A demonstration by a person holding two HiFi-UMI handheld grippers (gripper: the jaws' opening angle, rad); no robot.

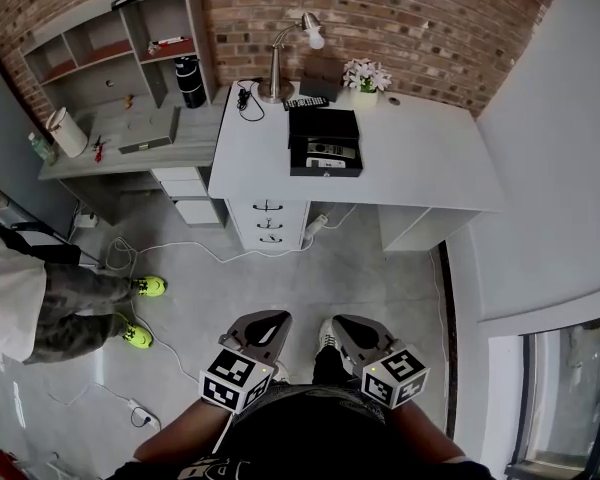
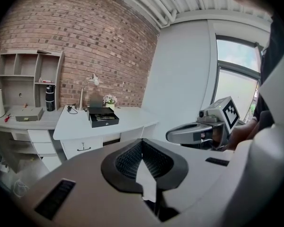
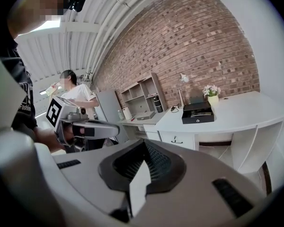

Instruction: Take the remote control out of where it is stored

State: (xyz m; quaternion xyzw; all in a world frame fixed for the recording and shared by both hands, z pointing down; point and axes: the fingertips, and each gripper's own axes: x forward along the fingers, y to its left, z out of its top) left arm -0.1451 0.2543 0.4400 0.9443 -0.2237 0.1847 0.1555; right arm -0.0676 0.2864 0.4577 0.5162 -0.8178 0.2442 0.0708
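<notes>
An open black box sits on the white desk far ahead of me, by the brick wall. A slim grey object lies inside it, likely the remote control. Both views from the grippers show the box as well. My left gripper and right gripper are held side by side close to my body, over the floor and well short of the desk. Each has its jaws shut with nothing between them.
A dark flat remote-like item, a desk lamp and a flower pot stand behind the box. A grey shelf desk adjoins on the left. A person with neon shoes stands left. Cables cross the floor.
</notes>
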